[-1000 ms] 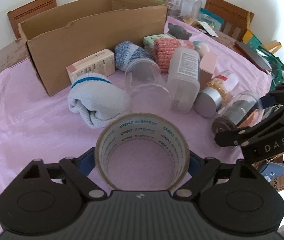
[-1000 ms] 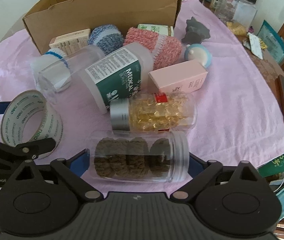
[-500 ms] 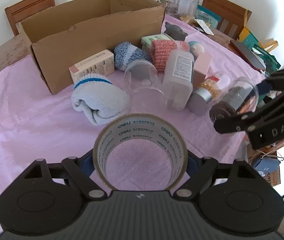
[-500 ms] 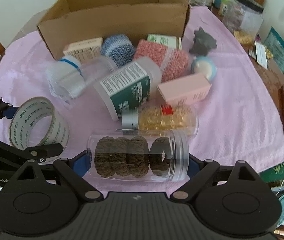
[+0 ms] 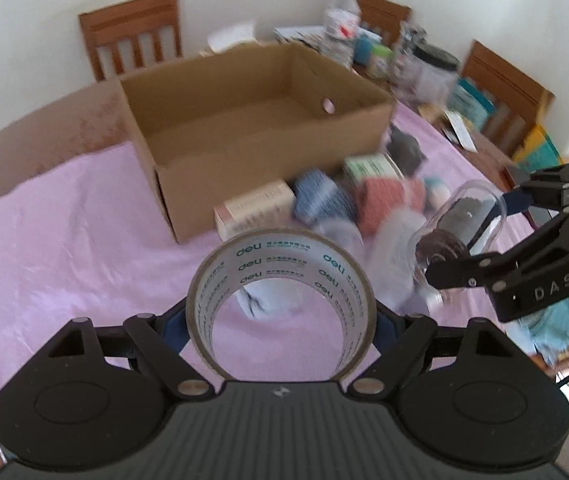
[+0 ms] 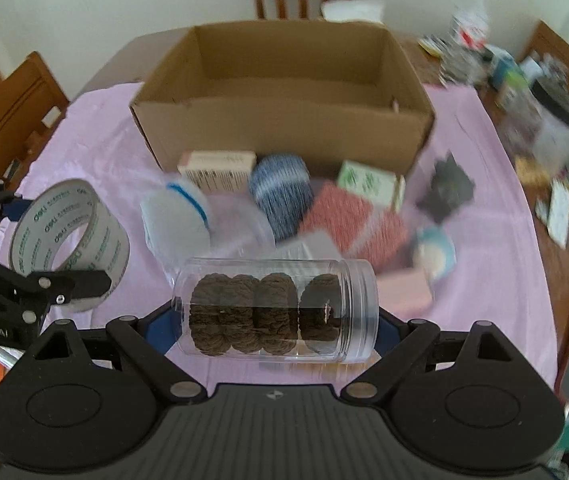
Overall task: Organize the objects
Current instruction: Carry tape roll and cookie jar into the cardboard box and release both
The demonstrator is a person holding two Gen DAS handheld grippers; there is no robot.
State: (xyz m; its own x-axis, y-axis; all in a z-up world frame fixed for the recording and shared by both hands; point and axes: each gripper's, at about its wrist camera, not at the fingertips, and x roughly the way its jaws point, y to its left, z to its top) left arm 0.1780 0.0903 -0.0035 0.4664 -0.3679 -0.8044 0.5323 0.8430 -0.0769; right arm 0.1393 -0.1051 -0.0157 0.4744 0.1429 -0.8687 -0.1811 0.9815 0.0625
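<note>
Two hand-held grippers are in view, each carrying one thing. The left hand-held gripper (image 5: 280,320) is clamped on one tape roll (image 5: 282,300), its blue pads pressing the roll's two sides; the roll stands on edge, brownish at the rim with a clear printed band reading "deli", and hangs above the worktop (image 5: 64,240). The right hand-held gripper (image 6: 276,326) is closed, jaws wide, on one clear jar (image 6: 276,308) gripped end to end and lying crosswise; inside are four dark, wrinkled round lumps in a row, and the lid end points right.

One open cardboard box (image 6: 284,92) sits on the pink cloth that covers the worktop, beyond both held things; what shows of its inside is bare cardboard. Between the grippers and the box lies a blurred cluster: two small cartons, one pale (image 6: 216,170) and one green-and-white (image 6: 368,182), one blue knitted roll (image 6: 280,192), one red knitted roll (image 6: 352,220), one white sock with a blue stripe (image 6: 176,216), one pink box (image 6: 404,292), one dark grey figure (image 6: 446,188), and one round pale-blue item (image 6: 434,254). This cluster lies against the box's near wall. Three wooden chairs show in the left view, and bottles and jars crowd the far right of the worktop.
</note>
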